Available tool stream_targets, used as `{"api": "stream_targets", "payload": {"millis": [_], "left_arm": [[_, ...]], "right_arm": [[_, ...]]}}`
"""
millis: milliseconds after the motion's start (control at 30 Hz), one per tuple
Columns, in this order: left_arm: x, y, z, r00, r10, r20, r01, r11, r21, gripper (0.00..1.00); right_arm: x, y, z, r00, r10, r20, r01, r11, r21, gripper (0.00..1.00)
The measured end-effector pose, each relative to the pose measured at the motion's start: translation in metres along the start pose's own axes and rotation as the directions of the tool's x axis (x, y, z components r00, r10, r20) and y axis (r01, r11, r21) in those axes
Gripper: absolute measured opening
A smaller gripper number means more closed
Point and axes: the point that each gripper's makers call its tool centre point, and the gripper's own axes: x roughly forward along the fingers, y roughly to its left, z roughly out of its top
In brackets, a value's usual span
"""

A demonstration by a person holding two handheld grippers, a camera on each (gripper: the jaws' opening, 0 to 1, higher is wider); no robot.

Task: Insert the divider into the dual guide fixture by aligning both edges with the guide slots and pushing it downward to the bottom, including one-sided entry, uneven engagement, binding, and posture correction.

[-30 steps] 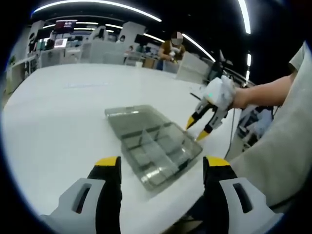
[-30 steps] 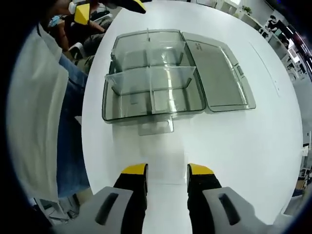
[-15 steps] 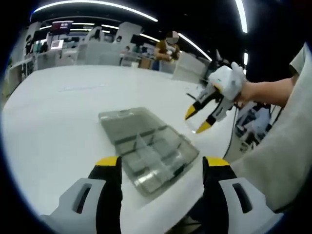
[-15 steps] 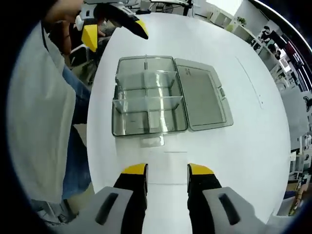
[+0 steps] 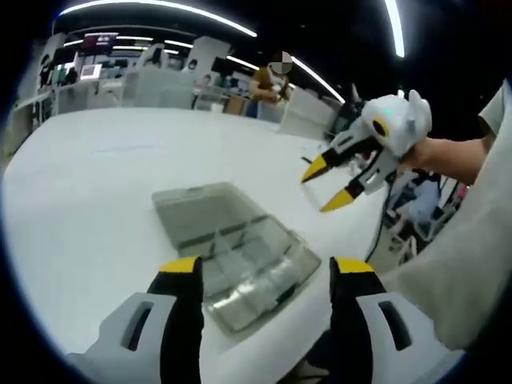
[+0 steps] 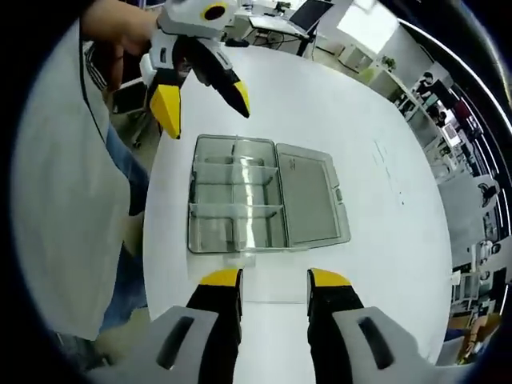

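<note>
A clear compartment box (image 6: 210, 237) lies open on the white table (image 6: 384, 264), its lid (image 6: 310, 205) flat to the right. Clear partitions (image 6: 236, 206) stand inside it. My right gripper (image 6: 274, 280) hovers well above the box's near edge, jaws a narrow gap apart. A faint clear divider (image 5: 322, 194) seems pinched between them; in the left gripper view that gripper (image 5: 326, 185) hangs high to the right of the box (image 5: 228, 244). My left gripper (image 5: 268, 268) is open and empty near the box's front; from the right gripper view it (image 6: 200, 104) floats above the box's far left corner.
The table's edge (image 6: 148, 240) runs close along the box's left side, with a person's trousers beyond it. A person's hand and sleeve (image 5: 456, 152) hold the right gripper. Desks and a person (image 5: 272, 80) stand far behind the table.
Both grippers have lifted away from the box, which now looks smaller in the right gripper view. The right gripper has risen from the box's edge, and the left gripper shows more fully there.
</note>
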Motion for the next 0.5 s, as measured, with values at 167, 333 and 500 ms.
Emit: {"api": "stream_targets", "payload": {"millis": [167, 333, 500], "left_arm": [[0.004, -0.003, 0.010, 1.000, -0.006, 0.014, 0.007, 1.000, -0.023, 0.57], [0.009, -0.008, 0.018, 1.000, -0.024, 0.015, 0.024, 0.999, -0.038, 0.53], [0.013, -0.019, 0.024, 0.998, -0.058, 0.016, 0.059, 0.996, -0.073, 0.47]], "right_arm": [[-0.007, -0.003, 0.012, 0.999, -0.038, 0.038, 0.039, 0.999, -0.023, 0.27], [-0.012, -0.004, 0.021, 0.995, -0.071, 0.068, 0.075, 0.996, -0.047, 0.27], [-0.015, -0.001, 0.027, 0.993, -0.079, 0.090, 0.085, 0.994, -0.064, 0.27]]}}
